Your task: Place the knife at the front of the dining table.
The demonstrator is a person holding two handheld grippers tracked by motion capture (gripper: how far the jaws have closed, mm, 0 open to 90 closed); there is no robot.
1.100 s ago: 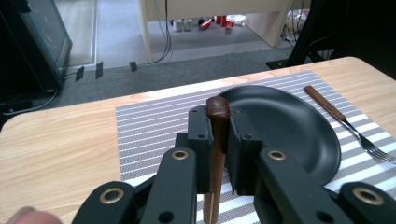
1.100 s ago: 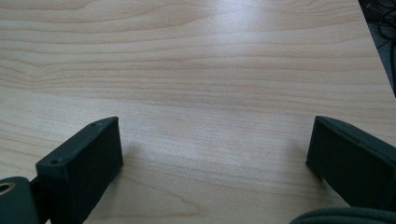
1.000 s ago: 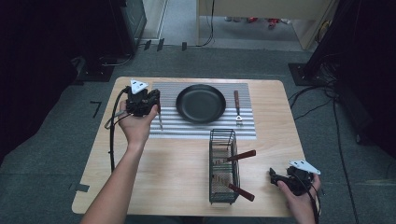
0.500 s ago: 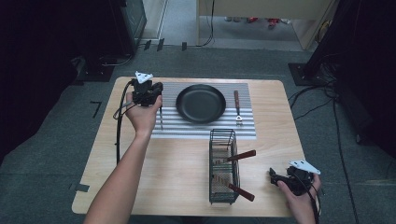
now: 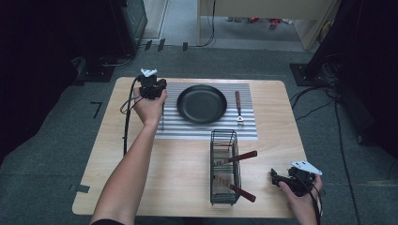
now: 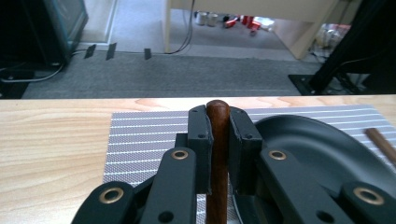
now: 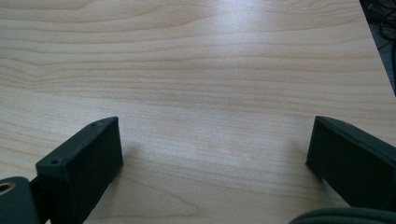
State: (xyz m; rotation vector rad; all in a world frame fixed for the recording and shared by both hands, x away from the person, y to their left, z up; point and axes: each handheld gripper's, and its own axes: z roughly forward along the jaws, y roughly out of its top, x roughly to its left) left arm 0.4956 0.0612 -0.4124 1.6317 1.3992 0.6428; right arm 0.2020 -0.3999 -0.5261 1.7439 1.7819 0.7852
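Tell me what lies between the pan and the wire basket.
In the high view, bare striped mat separates pan from basket, then a thin strip of bare table.

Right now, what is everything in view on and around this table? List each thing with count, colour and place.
Table: one, light wood, centre.
Striped mat: one, grey and white, far middle of table.
Pan: one, black, on mat.
Utensil on mat: one, brown handle, right of pan.
Wire basket: one, black, near right of table.
Utensils in basket: two, brown handles.
Held utensil: one, brown handle, upright.
Left hand-held gripper: black, shut on held utensil, left of pan.
Right hand-held gripper: black, open, near right corner.
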